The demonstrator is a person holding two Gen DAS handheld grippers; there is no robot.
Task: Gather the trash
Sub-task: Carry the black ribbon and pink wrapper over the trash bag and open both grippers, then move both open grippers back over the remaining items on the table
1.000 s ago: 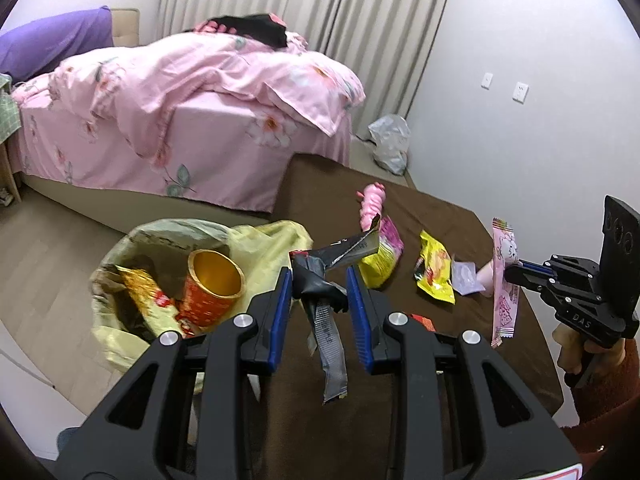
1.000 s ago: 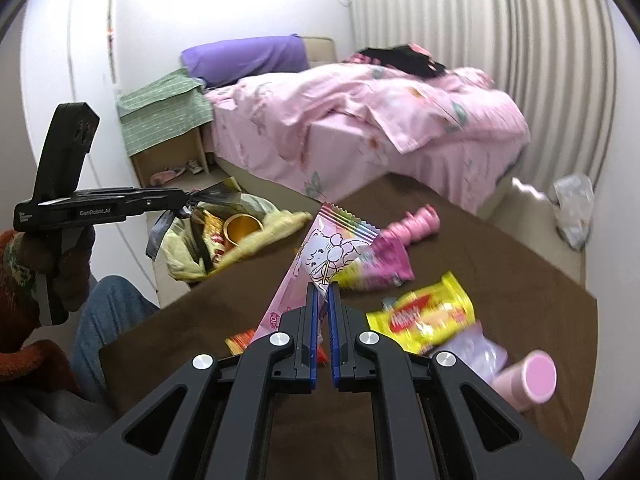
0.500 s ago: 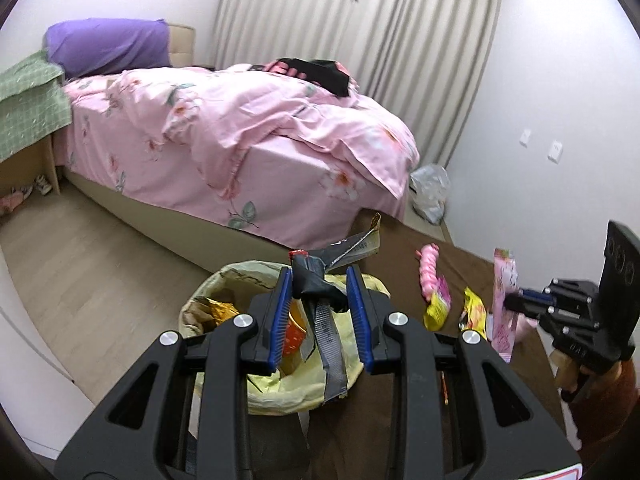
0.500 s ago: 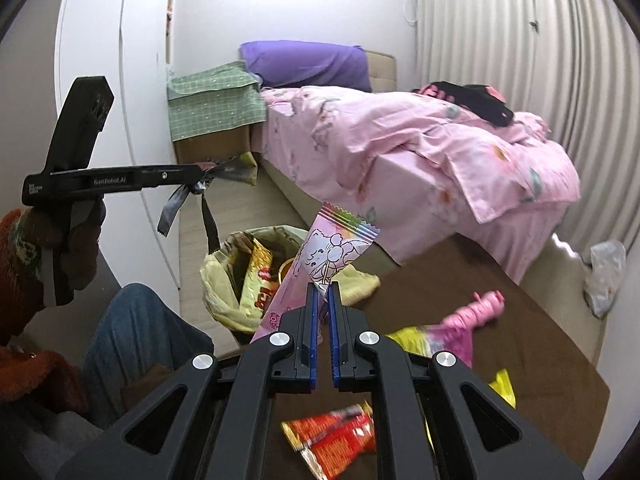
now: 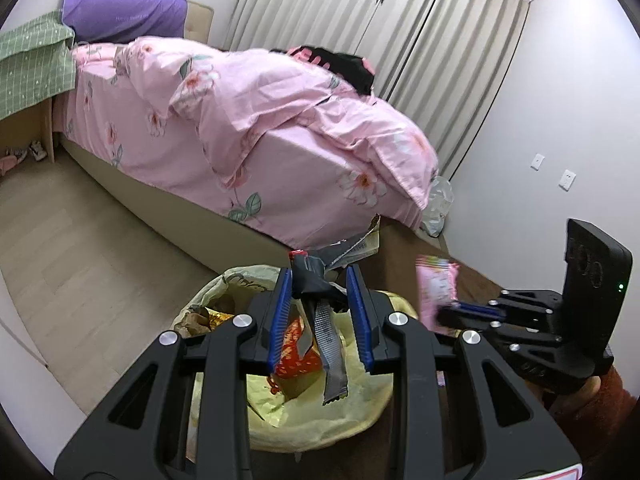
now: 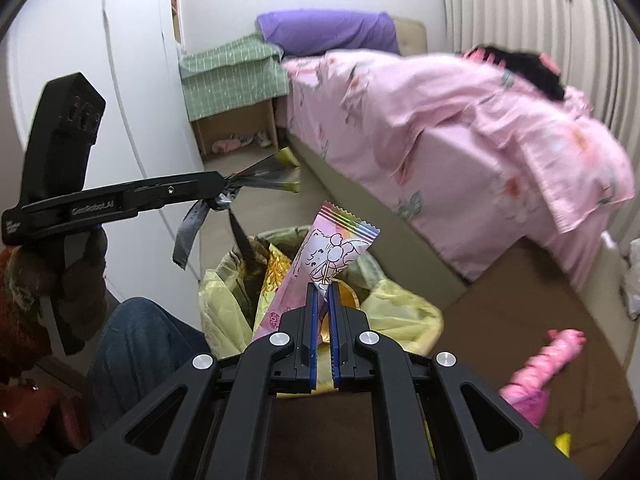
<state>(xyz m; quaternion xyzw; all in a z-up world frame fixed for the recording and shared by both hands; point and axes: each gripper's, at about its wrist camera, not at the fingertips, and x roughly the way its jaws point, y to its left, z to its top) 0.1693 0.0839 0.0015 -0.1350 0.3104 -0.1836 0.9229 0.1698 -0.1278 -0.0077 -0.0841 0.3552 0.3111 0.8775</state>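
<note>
While over the yellow trash bag (image 5: 320, 420), left gripper (image 5: 320, 292) pinched one crumpled silver wrapper (image 5: 316, 280); right gripper (image 6: 323, 300) clamped one pink cartoon-printed wrapper (image 6: 332, 256).

Left gripper (image 6: 224, 192) side: "GenRobot.AI".

Silver-grey wrapper (image 5: 330, 344), pink cartoon-printed wrapper (image 6: 324, 264), pale yellow bag (image 5: 320, 420), pink floral quilt (image 5: 256, 120), purple pillow (image 5: 124, 14).

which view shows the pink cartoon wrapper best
The right wrist view: the pink cartoon wrapper stands upright and sharp between the right gripper's fingers, printed face toward the camera, above the yellow trash bag. The left wrist view shows it only blurred, side-on.
</note>
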